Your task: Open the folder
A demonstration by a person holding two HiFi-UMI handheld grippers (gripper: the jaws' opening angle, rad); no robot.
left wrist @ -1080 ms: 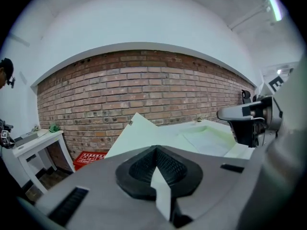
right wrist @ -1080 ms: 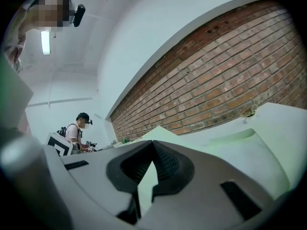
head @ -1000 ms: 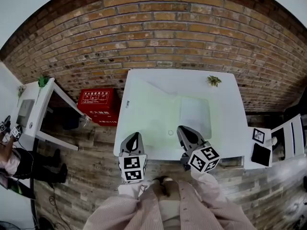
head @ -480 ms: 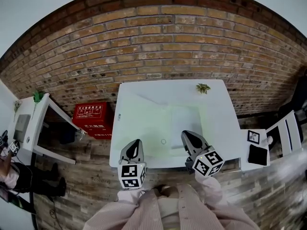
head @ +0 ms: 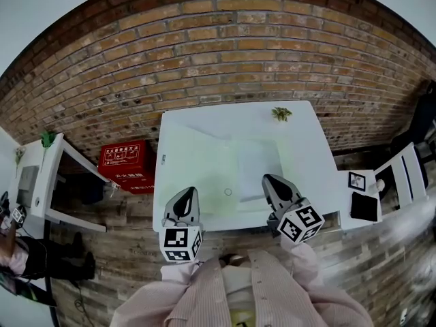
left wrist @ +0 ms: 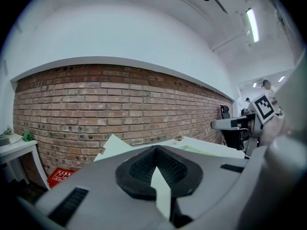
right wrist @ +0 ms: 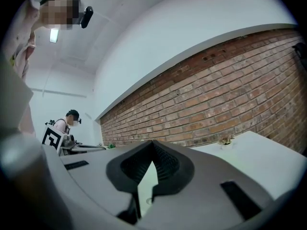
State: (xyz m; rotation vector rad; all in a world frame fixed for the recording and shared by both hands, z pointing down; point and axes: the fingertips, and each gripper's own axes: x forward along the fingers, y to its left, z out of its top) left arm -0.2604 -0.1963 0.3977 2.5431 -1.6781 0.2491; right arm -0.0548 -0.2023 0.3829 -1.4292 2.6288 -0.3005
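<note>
Head view shows the white counter (head: 306,148) against the brick wall (head: 225,53). The pale green folder (head: 197,162) lies flat on the counter's left and middle part. I cannot tell whether its cover is lifted at all (a paler sheet (head: 259,162) lies on its right, its edges washed out). A tiny ring (head: 228,191) on the folder is too small to name.

The left tongs (head: 187,195) overlap the folder's near left edge in this view, and the right tongs (head: 271,182) overlap the near end of the paler sheet. Their bodies hide the counter's front edge there. In both gripper views the tongs' own grey bulk covers most of the counter.

Both tongs are closed, tips together, gripping nothing. Since a second ago the folder has not moved and the tongs have stayed closed. The right tongs have slid rightward, away from the ring.
</note>
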